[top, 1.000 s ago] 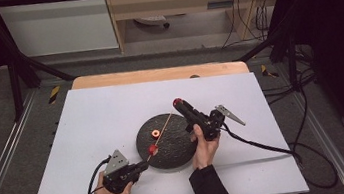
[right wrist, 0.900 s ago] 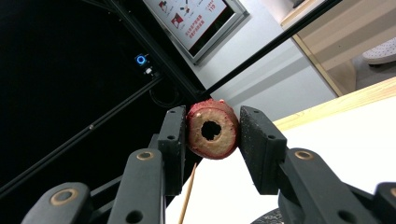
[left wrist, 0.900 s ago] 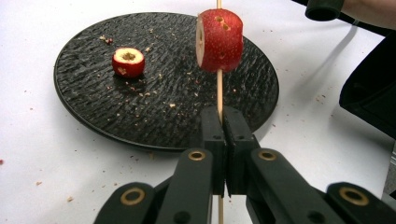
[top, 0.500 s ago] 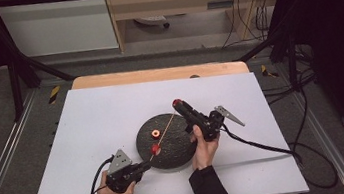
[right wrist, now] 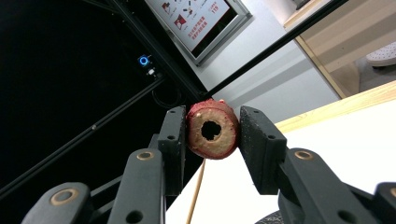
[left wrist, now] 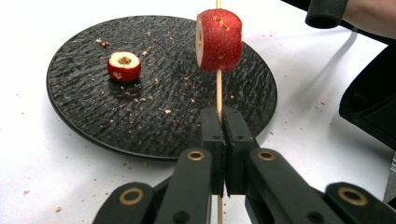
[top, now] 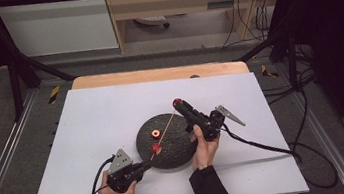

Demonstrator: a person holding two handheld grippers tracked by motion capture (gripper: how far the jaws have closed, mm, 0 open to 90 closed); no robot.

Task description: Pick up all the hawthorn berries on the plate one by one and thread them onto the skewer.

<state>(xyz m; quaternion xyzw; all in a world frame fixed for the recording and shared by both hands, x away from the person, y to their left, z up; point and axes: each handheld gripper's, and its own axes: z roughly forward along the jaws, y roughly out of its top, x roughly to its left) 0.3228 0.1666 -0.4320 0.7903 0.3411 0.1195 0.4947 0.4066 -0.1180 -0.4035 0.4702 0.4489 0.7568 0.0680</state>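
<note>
Left gripper view: left gripper (left wrist: 223, 140) clamped on the skewer (left wrist: 218, 88) carrying one fruit piece (left wrist: 219, 41) over the plate (left wrist: 84, 116), right gripper (right wrist: 210, 135) pinching another cored piece (right wrist: 212, 129); misaligned hole and skewer tip could split it.

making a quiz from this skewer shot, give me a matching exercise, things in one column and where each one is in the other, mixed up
Things:
1. skewer
2. cored piece with a clean round hole
3. piece with dotted skin
4. small piece

Places:
A. lying on the black plate
B. threaded on the stick, above the plate
C. pinched in the left gripper
D. clamped in the right gripper

Pairs: 1-C, 2-D, 3-B, 4-A
</note>
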